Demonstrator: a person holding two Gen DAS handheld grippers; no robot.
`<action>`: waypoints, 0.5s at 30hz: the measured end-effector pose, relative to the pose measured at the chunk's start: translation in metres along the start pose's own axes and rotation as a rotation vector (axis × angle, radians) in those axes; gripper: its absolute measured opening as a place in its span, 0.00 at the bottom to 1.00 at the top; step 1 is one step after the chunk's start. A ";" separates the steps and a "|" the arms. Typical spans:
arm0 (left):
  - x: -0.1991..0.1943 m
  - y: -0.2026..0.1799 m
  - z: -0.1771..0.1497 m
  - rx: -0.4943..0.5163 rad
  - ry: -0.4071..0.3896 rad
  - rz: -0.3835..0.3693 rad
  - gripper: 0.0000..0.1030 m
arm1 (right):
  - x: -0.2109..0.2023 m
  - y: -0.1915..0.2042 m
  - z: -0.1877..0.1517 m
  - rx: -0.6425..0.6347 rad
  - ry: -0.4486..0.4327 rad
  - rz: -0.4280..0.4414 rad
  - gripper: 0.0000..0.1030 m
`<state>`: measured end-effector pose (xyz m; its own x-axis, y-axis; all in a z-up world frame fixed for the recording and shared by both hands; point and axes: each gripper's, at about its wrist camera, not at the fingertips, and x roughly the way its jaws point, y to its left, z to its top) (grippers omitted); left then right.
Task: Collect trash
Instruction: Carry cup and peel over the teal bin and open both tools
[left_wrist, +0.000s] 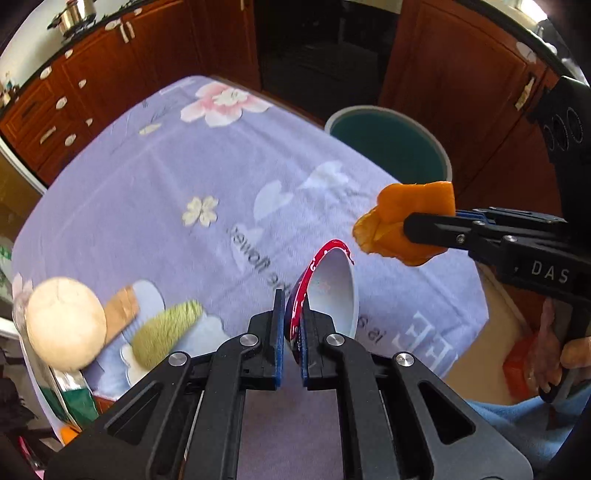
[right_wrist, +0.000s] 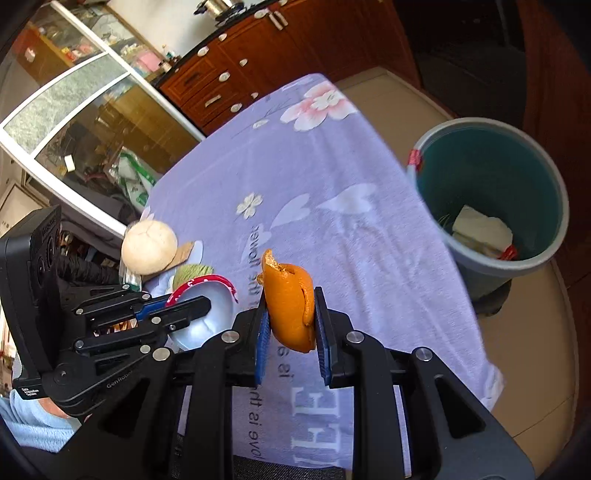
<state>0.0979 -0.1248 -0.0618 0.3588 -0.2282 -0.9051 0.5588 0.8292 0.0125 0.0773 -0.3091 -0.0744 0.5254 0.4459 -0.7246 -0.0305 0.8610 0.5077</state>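
Observation:
My left gripper (left_wrist: 291, 314) is shut on the rim of a small white cup with a red patterned edge (left_wrist: 332, 291) and holds it above the lilac tablecloth (left_wrist: 166, 177); the gripper (right_wrist: 184, 306) and cup (right_wrist: 207, 314) also show in the right wrist view. My right gripper (right_wrist: 290, 317) is shut on a piece of orange peel (right_wrist: 290, 306) and holds it above the cloth; it shows in the left wrist view (left_wrist: 417, 221) with the peel (left_wrist: 406, 218). A grey-green trash bin (right_wrist: 491, 192) stands on the floor to the right of the table, with white paper inside.
A round cream bun (left_wrist: 64, 323), a green fuzzy lump (left_wrist: 166, 328) and a brown paper scrap (left_wrist: 120, 312) lie at the table's left edge. Wooden cabinets (left_wrist: 92, 74) stand behind. The bin also shows beyond the table's far right edge (left_wrist: 391, 144).

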 end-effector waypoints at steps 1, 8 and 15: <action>-0.001 -0.005 0.010 0.014 -0.011 -0.004 0.07 | -0.009 -0.010 0.006 0.021 -0.027 -0.013 0.20; 0.026 -0.057 0.087 0.103 -0.056 -0.058 0.07 | -0.050 -0.081 0.042 0.142 -0.143 -0.147 0.20; 0.079 -0.102 0.134 0.136 -0.037 -0.123 0.07 | -0.024 -0.144 0.056 0.256 -0.073 -0.241 0.20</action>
<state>0.1697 -0.2960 -0.0777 0.3073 -0.3448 -0.8870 0.6953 0.7178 -0.0381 0.1172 -0.4573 -0.1038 0.5513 0.2110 -0.8072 0.3109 0.8459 0.4334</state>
